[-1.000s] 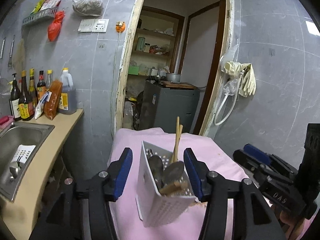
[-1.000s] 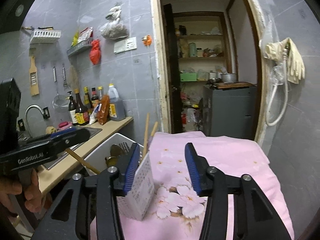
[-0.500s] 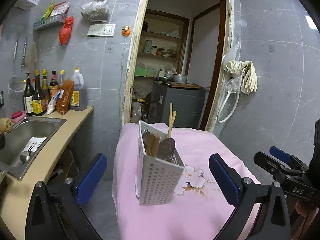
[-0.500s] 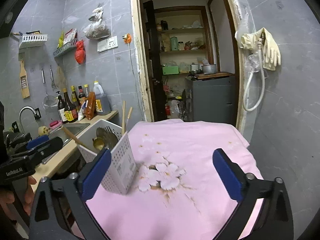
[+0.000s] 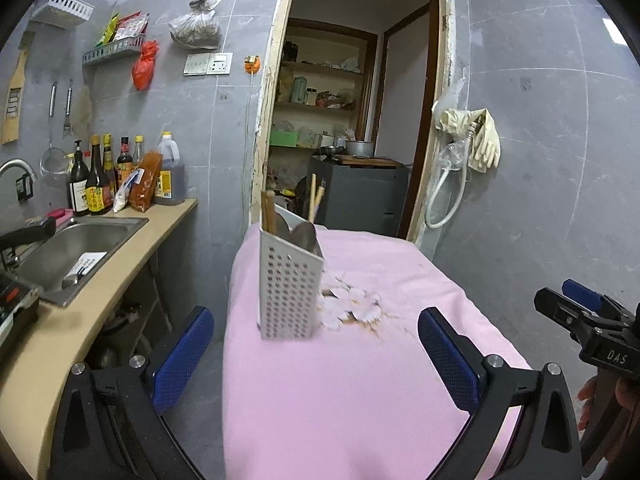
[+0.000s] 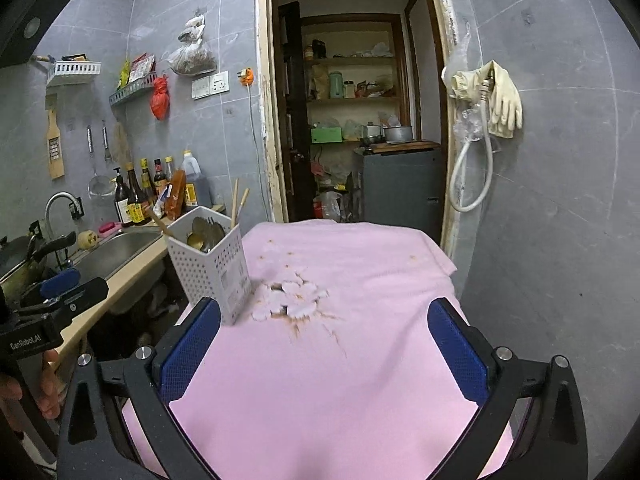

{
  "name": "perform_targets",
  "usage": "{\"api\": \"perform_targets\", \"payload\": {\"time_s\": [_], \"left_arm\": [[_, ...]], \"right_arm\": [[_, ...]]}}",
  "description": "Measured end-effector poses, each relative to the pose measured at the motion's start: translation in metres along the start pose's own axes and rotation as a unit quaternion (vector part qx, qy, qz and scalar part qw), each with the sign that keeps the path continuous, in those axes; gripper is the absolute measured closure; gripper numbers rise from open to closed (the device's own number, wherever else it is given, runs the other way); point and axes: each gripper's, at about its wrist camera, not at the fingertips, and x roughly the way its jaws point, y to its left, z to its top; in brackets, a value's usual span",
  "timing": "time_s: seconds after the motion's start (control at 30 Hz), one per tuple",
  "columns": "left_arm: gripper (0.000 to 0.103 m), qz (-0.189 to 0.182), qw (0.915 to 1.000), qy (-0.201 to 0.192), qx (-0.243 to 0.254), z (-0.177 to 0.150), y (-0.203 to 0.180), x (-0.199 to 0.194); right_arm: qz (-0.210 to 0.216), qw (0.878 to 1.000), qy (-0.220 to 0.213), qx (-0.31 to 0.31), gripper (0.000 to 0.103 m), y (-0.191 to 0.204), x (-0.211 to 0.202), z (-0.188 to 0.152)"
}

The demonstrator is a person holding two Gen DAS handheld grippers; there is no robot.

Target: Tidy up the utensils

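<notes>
A white perforated utensil holder (image 5: 289, 286) stood upright on a table draped in a pink cloth (image 5: 360, 380), near the cloth's left edge and just beside a white flower print (image 5: 349, 307). Metal spoons (image 5: 305, 233) and wooden chopsticks (image 5: 314, 197) stuck out of its open top.

The left gripper (image 5: 316, 354) was held low in front of the table with its blue-padded jaws spread wide, gripping nothing; the holder stood beyond the fingertips, apart from both pads. The right gripper (image 6: 324, 344) was likewise spread wide and held nothing, with the pink cloth showing between its fingers. From the right wrist view the holder (image 6: 208, 266) sat just past the left blue pad (image 6: 190, 350); whether they touched could not be told.

To the left of the table ran a tan counter (image 5: 132, 256) with a steel sink (image 5: 68, 250) set into it. Sauce bottles (image 5: 98, 176) stood along the grey tiled wall behind it. Straight ahead was an open doorway (image 5: 352, 120) into a pantry with shelves. Pale rubber gloves (image 5: 482, 140) hung on the wall to the right of the door frame.
</notes>
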Motion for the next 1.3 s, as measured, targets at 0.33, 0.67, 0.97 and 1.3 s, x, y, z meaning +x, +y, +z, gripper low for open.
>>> {"api": "perform_targets", "payload": {"time_s": [0.33, 0.67, 0.97, 1.3], "left_arm": [[0.0, 0.004, 1.0, -0.005, -0.005, -0.024, -0.018, -0.042], [0.0, 0.003, 1.0, 0.001, -0.007, -0.038, -0.023, -0.062], [0.0, 0.005, 0.9999, -0.001, -0.011, -0.041, -0.022, -0.068], [0.0, 0.005, 0.9999, -0.001, -0.01, -0.041, -0.022, -0.068]], "right_arm": [[0.006, 1.0, -0.001, 0.007, 0.001, -0.01, -0.053, -0.022], [0.002, 1.0, -0.005, 0.018, 0.001, -0.01, -0.077, -0.035], [0.004, 1.0, -0.004, 0.02, 0.001, -0.009, -0.082, -0.038], [0.007, 1.0, -0.006, 0.019, 0.001, -0.009, -0.086, -0.04]]}}
